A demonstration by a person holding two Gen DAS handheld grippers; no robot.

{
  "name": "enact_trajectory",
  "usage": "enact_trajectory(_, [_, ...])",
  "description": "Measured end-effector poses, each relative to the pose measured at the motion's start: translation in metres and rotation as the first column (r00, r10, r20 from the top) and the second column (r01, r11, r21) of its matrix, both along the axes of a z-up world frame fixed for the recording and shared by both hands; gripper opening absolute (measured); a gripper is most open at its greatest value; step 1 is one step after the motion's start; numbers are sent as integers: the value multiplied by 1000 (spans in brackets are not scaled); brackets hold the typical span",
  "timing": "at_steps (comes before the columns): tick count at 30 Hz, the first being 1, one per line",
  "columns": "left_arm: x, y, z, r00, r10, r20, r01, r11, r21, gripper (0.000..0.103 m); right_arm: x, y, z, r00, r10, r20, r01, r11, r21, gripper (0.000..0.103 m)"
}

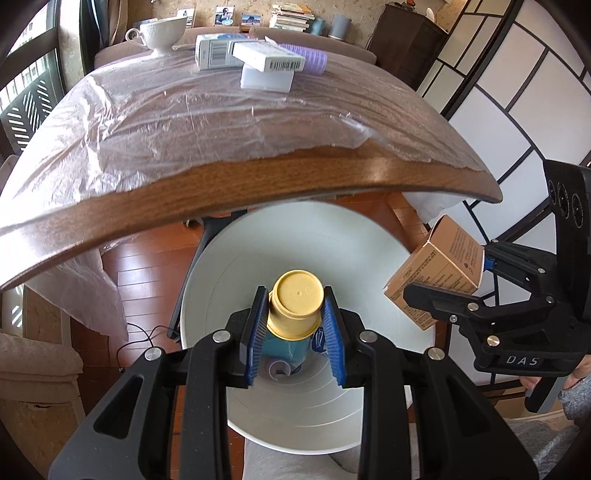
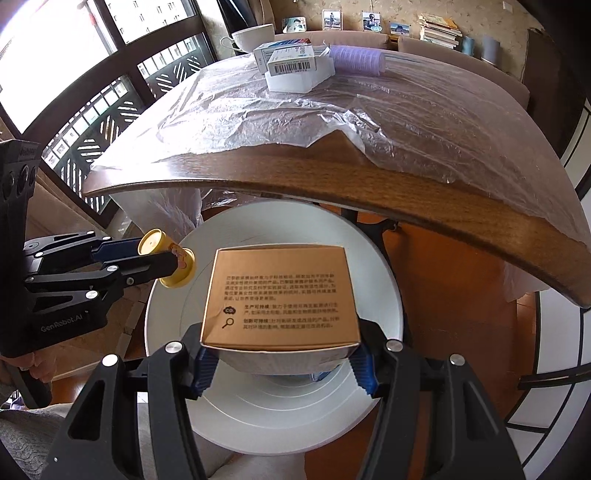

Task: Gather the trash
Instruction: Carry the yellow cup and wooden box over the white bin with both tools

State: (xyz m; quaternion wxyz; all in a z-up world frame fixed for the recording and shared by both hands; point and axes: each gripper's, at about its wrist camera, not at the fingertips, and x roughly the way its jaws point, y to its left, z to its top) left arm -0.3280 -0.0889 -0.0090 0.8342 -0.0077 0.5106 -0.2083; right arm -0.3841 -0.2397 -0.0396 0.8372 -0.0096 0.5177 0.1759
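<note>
My left gripper (image 1: 294, 292) is shut on a yellow plastic cup (image 1: 295, 302), bottom toward the camera, held over the open mouth of a white trash bin (image 1: 369, 240). A blue packet (image 1: 284, 349) lies deep inside the bin. My right gripper (image 2: 282, 350) is shut on a brown cardboard box (image 2: 280, 295) with printed text, also above the bin (image 2: 384, 295). In the left wrist view the box (image 1: 436, 273) hangs at the bin's right rim. The right wrist view shows the left gripper (image 2: 162, 258) and cup (image 2: 151, 240) at the bin's left rim.
A wooden table (image 1: 258, 184) half covered by a clear plastic sheet (image 1: 184, 110) overhangs the bin's far side. At its far end sit white cartons (image 1: 269, 59), a purple roll (image 1: 314, 59) and a white teacup (image 1: 162, 33). Wood floor surrounds the bin.
</note>
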Motion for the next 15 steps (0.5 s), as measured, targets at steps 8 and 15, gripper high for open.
enact_trajectory(8, [-5, 3, -17, 999, -6, -37, 6, 1000, 19, 31, -1, 5, -18, 999, 14, -40, -15, 1000, -18, 58])
enact_trajectory(15, [-3, 4, -32, 997, -13, -70, 16, 999, 38, 31, 2, 8, -35, 996, 27, -85, -30, 999, -35, 58])
